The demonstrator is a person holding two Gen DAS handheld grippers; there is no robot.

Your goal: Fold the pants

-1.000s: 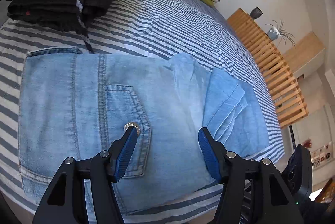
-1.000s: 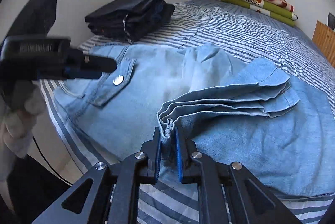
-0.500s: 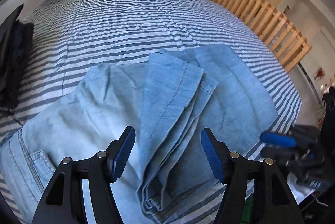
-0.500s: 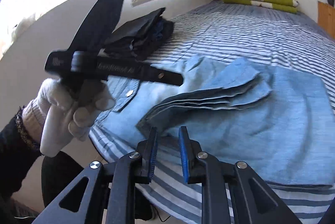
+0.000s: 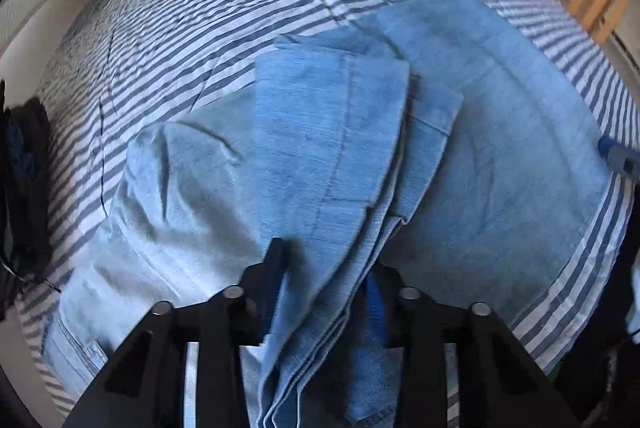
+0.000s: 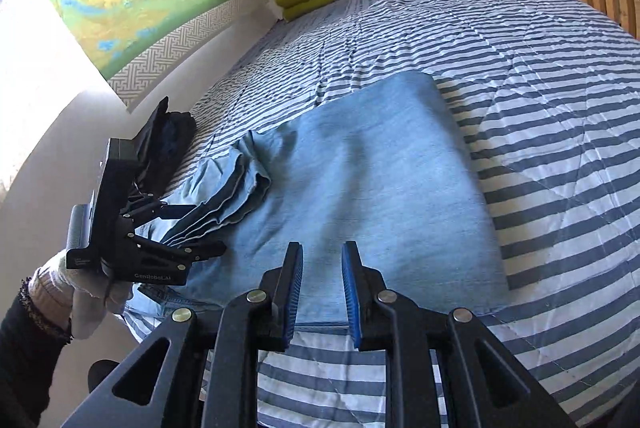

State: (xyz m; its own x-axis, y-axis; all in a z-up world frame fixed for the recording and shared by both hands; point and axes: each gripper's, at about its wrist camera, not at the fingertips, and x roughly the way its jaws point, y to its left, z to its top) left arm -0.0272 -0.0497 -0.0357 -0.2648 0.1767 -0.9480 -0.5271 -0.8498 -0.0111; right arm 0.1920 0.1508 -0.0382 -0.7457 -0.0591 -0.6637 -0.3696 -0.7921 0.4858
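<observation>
Left wrist view shows the left gripper [image 5: 326, 268] with its jaws just closing on the stacked leg ends [image 5: 344, 148] of the blue jeans [image 6: 360, 188], which lie on the striped bed [image 6: 520, 68]. It looks pinched on them, though the near cloth is blurry. The right gripper [image 6: 322, 292] is a little open and holds nothing. If the pinch misses a layer, the stack may fan out and spoil the fold. A hard pull may drag the whole pants toward the bed's edge.
</observation>
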